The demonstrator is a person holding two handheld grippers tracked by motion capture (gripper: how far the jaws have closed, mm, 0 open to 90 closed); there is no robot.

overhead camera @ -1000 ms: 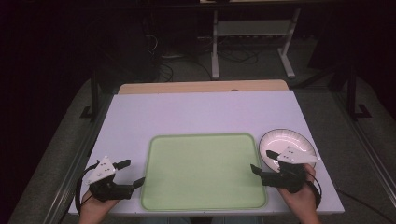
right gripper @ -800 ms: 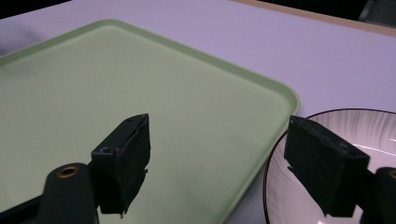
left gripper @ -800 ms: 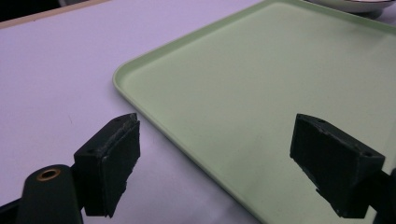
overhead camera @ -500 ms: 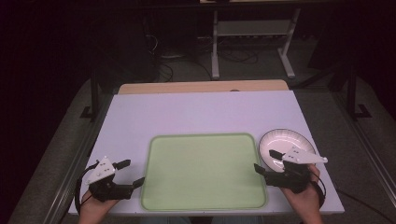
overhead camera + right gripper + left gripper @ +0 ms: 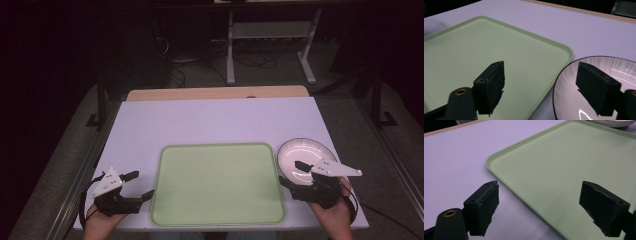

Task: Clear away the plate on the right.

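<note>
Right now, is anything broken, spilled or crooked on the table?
Nothing stands out. The green tray lies flat and square to the table, and the white bowl beside it sits upright, with no crack or spill to be seen.

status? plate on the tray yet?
Not yet. The plate sits on the table right of the empty tray. In hand: the open right gripper straddles the plate's near rim without gripping. The left gripper waits open at the tray's left edge. Left: grasp, lift, place.
</note>
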